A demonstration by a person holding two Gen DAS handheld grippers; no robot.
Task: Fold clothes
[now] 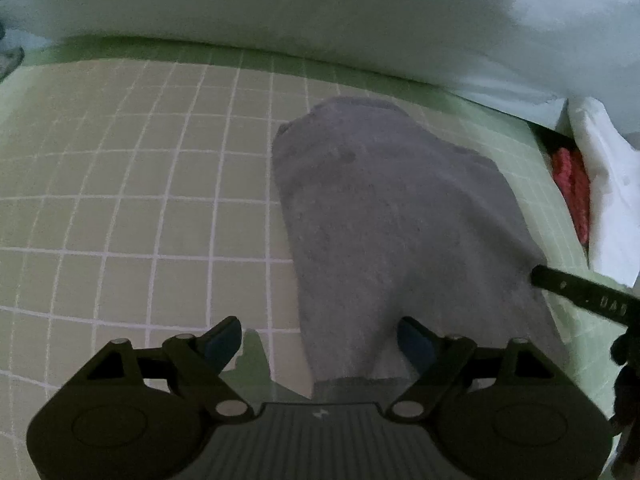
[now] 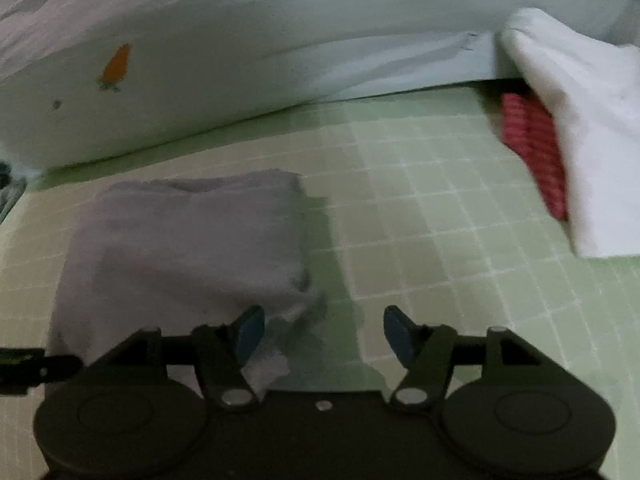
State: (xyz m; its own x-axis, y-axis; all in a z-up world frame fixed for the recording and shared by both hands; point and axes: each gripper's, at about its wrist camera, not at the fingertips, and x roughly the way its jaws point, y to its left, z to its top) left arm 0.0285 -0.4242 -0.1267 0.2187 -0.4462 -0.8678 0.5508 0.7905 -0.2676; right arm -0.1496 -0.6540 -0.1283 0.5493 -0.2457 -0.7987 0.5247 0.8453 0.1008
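Checked sheet (image 2: 460, 208): blurred grey garment (image 2: 184, 240).

Two grippers are in view: the left gripper (image 1: 320, 340) and the right gripper (image 2: 324, 330), each with two blue-padded fingers spread apart. One grey garment (image 1: 396, 232) lies folded on one green gridded mat (image 1: 132, 200). Behind it sits one pale pillow (image 2: 208, 60) bearing one orange carrot print (image 2: 117, 65). At the right lie one white cloth (image 2: 580, 120) and one red cloth (image 2: 534, 148).
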